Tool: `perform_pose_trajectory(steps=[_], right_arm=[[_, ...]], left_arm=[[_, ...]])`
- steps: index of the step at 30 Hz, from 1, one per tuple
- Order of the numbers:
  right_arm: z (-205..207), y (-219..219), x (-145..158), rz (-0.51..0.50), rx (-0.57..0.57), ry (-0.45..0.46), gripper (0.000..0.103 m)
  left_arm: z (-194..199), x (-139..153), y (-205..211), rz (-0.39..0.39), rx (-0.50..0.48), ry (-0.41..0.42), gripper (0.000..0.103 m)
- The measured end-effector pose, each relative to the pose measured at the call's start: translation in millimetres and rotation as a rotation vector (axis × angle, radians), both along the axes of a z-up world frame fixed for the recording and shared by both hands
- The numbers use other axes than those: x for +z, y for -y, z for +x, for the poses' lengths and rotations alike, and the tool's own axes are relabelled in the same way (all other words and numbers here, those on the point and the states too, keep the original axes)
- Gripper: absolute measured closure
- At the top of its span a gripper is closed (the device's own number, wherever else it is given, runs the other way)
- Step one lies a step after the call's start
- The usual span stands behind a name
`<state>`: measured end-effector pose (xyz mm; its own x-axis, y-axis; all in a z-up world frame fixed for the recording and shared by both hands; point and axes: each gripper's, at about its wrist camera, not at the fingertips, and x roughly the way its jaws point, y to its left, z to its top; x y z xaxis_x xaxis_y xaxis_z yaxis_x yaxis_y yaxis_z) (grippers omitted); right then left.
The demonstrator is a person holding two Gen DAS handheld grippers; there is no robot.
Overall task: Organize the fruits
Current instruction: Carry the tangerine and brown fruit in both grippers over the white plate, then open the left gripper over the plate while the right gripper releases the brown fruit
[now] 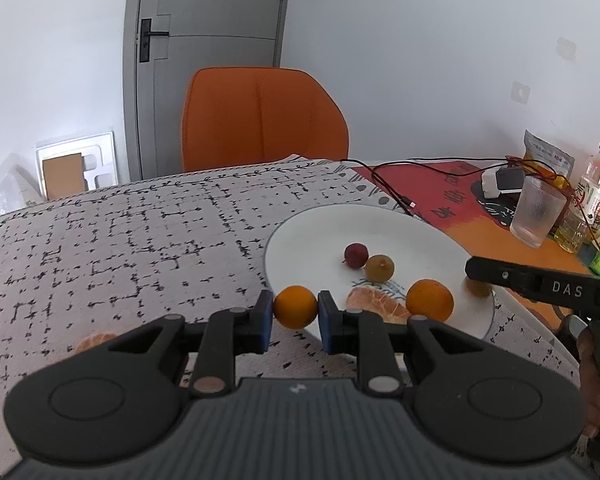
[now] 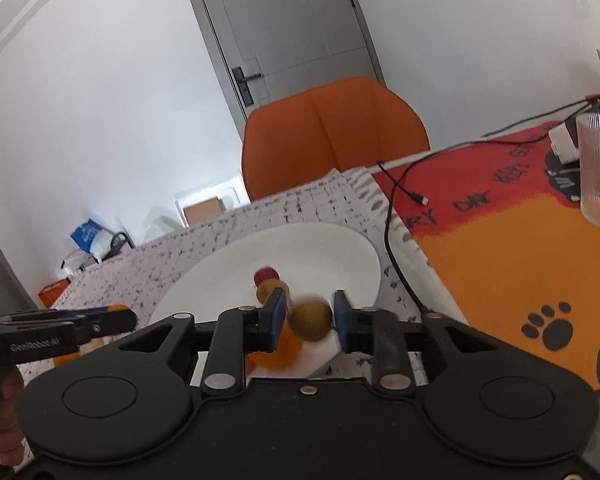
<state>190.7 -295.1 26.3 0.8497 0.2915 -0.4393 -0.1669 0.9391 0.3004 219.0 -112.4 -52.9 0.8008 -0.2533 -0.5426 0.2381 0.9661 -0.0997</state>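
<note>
Two fruits arriving at the white plate (image 1: 300, 220), one in each gripper.

Low centre frame, the left gripper (image 1: 295, 312) clenches a small orange (image 1: 295, 306) at the plate's near rim; carry it over the rim before letting go. The right gripper (image 2: 309, 318) brackets a blurred greenish-brown fruit (image 2: 311, 318), apparently loose. The plate holds a dark red fruit (image 1: 356, 255), an olive fruit (image 1: 379, 267), another orange (image 1: 429, 300) and a peeled citrus piece (image 1: 374, 304).

My right tongs (image 2: 309, 317) hide part of an orange (image 2: 278, 354); the yellowish fruit (image 2: 311, 317) between them is blurred.

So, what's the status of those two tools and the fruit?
Left tool shut on small orange, at plate edge. Right tool over plate, brownish fruit blurred, loose between pads. Nothing blocking.
</note>
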Motion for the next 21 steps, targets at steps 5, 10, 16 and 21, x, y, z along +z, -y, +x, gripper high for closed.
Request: perform_pose_trajectory(steps=[5, 10, 16, 21], right_arm=[[-2, 3, -1, 0.017, -0.005, -0.003, 0.074], [-8, 9, -3, 0.026, -0.014, -0.017, 0.073], [-13, 13, -4, 0.03, -0.032, -0.027, 0.073], [-15, 10, -6, 0.027, -0.026, -0.033, 0.073]], left_arm=[[5, 2, 9, 0.006, -0.02, 0.006, 0.081], [9, 2, 18, 0.007, -0.04, 0.007, 0.081], [12, 4, 26, 0.001, -0.064, 0.012, 0.081], [12, 6, 25, -0.01, -0.06, 0.021, 0.08]])
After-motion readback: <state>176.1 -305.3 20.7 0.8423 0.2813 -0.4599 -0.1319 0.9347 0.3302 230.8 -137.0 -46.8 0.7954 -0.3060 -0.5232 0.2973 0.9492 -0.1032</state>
